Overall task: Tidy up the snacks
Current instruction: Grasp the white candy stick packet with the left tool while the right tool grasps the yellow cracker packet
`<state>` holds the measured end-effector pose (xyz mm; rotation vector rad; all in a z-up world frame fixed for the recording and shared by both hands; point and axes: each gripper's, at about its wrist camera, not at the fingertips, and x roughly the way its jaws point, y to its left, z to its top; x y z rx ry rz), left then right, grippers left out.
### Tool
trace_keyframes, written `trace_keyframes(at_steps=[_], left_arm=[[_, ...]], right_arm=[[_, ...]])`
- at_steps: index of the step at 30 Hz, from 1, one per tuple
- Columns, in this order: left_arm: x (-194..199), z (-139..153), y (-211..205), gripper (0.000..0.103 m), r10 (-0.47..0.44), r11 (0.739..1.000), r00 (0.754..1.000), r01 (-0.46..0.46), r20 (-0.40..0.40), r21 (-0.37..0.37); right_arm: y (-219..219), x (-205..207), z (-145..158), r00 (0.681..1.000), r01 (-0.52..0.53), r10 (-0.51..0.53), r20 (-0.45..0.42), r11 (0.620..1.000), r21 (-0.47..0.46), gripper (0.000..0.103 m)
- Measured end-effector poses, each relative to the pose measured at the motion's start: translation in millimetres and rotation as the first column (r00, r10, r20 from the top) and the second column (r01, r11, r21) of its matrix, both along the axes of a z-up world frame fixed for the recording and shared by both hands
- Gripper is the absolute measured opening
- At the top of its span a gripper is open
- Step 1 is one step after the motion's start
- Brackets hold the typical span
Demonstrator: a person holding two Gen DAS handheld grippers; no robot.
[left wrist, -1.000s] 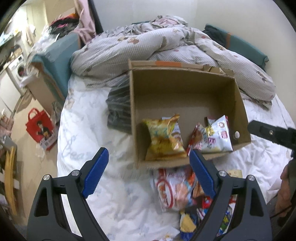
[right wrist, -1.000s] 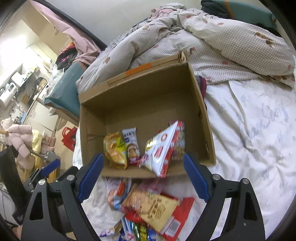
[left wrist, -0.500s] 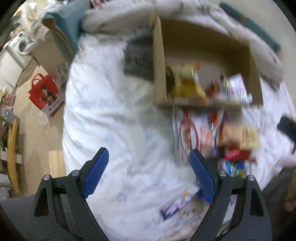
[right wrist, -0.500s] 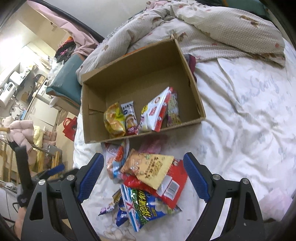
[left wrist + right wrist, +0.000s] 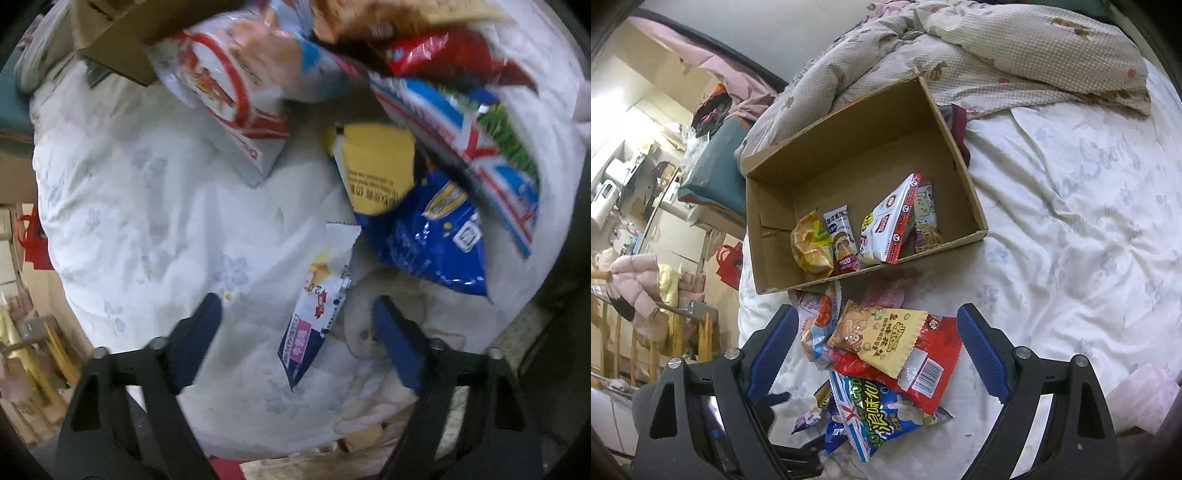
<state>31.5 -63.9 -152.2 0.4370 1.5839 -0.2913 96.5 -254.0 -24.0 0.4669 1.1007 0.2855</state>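
Left gripper [image 5: 295, 325] wide open, empty, over slim packet [image 5: 321, 302] lower centre | right gripper [image 5: 875, 350] open, empty, above pile [image 5: 886, 354] | box [image 5: 960, 162] mid-frame, partly filled | next: close on packet.

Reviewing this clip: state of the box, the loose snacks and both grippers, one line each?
cardboard box: open-topped, four packets inside.
snack pile: loose on the bed, outside the box.
slim white packet: flat, between left gripper's fingers, ungripped.
left gripper: open.
right gripper: open, empty.
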Motion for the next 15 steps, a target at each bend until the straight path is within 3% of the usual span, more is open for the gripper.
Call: trace_keyframes(at_steps=[2, 3, 4, 5, 11, 13, 15], left_arm=[[-1, -3, -1, 0.043, 0.0, 1.0, 1.0, 0.0, -0.018, -0.011], [-1, -2, -2, 0.037, -0.009, 1.0, 1.0, 0.008, -0.015, -0.013], [-2, 0, -3, 0.021, -0.02, 1.0, 1.0, 0.02, -0.007, -0.012], [-1, 3, -4, 0.015, -0.023, 1.0, 1.0, 0.023, 0.003, -0.007], [10, 25, 13, 0.014, 0.09, 0.993, 0.996, -0.087, 0.024, -0.084], [18, 39, 25, 0.014, 0.172, 0.977, 0.984, -0.165, 0.046, -0.134], [23, 53, 36, 0.014, 0.251, 0.953, 0.966, -0.234, 0.067, -0.193]], right_arm=[[-3, 2, -3, 1.0, 0.009, -0.009, -0.014, 1.0, 0.011, 0.09], [-4, 3, -4, 1.0, 0.013, -0.012, -0.022, 1.0, 0.016, 0.09], [-5, 3, -6, 1.0, 0.015, -0.014, -0.028, 1.0, 0.017, 0.09], [-5, 4, -8, 0.999, 0.018, -0.018, -0.038, 1.0, 0.017, 0.09], [-11, 11, -38, 0.984, 0.036, -0.015, -0.176, 0.993, 0.113, 0.09], [-10, 13, -50, 0.973, 0.04, -0.011, -0.232, 0.992, 0.121, 0.089], [-8, 16, -63, 0.96, 0.044, 0.005, -0.279, 0.985, 0.167, 0.082]])
